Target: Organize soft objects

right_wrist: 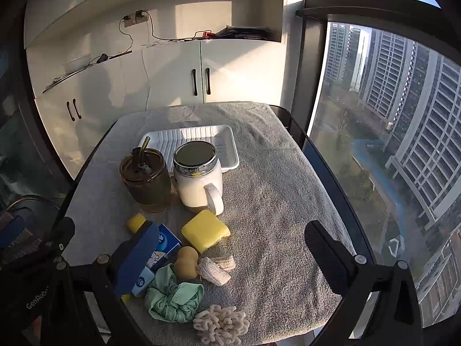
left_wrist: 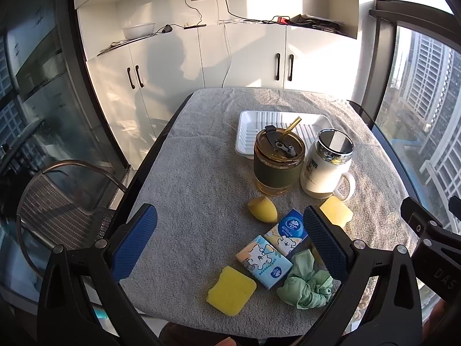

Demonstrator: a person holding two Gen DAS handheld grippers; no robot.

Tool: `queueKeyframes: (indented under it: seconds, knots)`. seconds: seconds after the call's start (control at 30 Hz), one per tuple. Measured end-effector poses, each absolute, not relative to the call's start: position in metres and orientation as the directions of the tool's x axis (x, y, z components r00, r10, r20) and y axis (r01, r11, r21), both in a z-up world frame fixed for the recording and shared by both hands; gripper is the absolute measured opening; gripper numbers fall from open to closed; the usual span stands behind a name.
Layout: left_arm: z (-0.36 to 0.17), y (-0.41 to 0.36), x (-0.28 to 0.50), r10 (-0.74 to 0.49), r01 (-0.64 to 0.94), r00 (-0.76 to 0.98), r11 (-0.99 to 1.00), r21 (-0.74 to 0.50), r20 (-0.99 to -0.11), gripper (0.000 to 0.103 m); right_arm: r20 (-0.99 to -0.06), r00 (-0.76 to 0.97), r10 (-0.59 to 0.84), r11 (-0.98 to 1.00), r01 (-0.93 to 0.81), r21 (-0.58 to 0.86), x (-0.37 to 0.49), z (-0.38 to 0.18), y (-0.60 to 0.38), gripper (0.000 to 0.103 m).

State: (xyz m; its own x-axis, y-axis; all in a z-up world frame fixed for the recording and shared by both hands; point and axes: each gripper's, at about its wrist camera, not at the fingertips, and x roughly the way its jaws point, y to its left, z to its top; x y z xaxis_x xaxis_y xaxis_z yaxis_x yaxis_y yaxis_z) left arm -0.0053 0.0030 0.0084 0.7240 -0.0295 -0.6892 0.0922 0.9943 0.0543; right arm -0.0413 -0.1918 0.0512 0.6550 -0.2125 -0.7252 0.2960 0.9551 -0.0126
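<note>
Soft items lie on the near part of a grey towel (left_wrist: 201,150). The left wrist view shows a yellow sponge (left_wrist: 232,291), two tissue packs (left_wrist: 263,262) (left_wrist: 288,230), a green scrunchie (left_wrist: 306,287), a yellow egg-shaped puff (left_wrist: 262,210) and a second yellow sponge (left_wrist: 335,213). My left gripper (left_wrist: 230,239) hangs open above them, holding nothing. In the right wrist view are a sponge (right_wrist: 205,230), the green scrunchie (right_wrist: 173,297), a cream looped scrunchie (right_wrist: 220,327), a knitted cream band (right_wrist: 216,268) and a tan gourd-shaped puff (right_wrist: 186,262). My right gripper (right_wrist: 232,259) is open and empty.
A white ribbed tray (left_wrist: 247,121) (right_wrist: 230,155) sits mid-table. In front of it stand an amber tumbler with a straw (left_wrist: 279,161) (right_wrist: 145,178) and a white lidded mug (left_wrist: 328,164) (right_wrist: 198,178). A metal chair (left_wrist: 63,207) is at the left, windows at the right, cabinets behind.
</note>
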Motion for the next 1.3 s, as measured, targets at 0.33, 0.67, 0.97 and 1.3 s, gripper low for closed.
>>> queueKeyframes:
  seconds: [0.33, 0.67, 0.97, 1.3]
  knots:
    - [0.0085, 0.0025, -0.0058, -0.029, 0.094, 0.725, 0.994, 0.056, -0.688, 0.103, -0.724, 0.654, -0.219, 0.954, 0.301, -0.016, -0.0412, 0.0504, -0.1925, 0.103]
    - [0.0064, -0.0022, -0.0068, -0.019, 0.093, 0.720, 0.993, 0.069, -0.693, 0.103, -0.741, 0.636, -0.213, 0.955, 0.296, -0.020, -0.0413, 0.0475, -0.1914, 0.103]
    - [0.0016, -0.0020, -0.0064, -0.013, 0.095, 0.711, 0.992, 0.078, -0.703, 0.103, -0.752, 0.627, -0.205, 0.956, 0.293, -0.016, -0.0419, 0.0466, -0.1911, 0.103]
    - [0.0007, 0.0002, -0.0068, -0.013, 0.095, 0.709, 0.993, 0.076, -0.705, 0.103, -0.758, 0.620, -0.205, 0.956, 0.294, -0.018, -0.0415, 0.0458, -0.1908, 0.103]
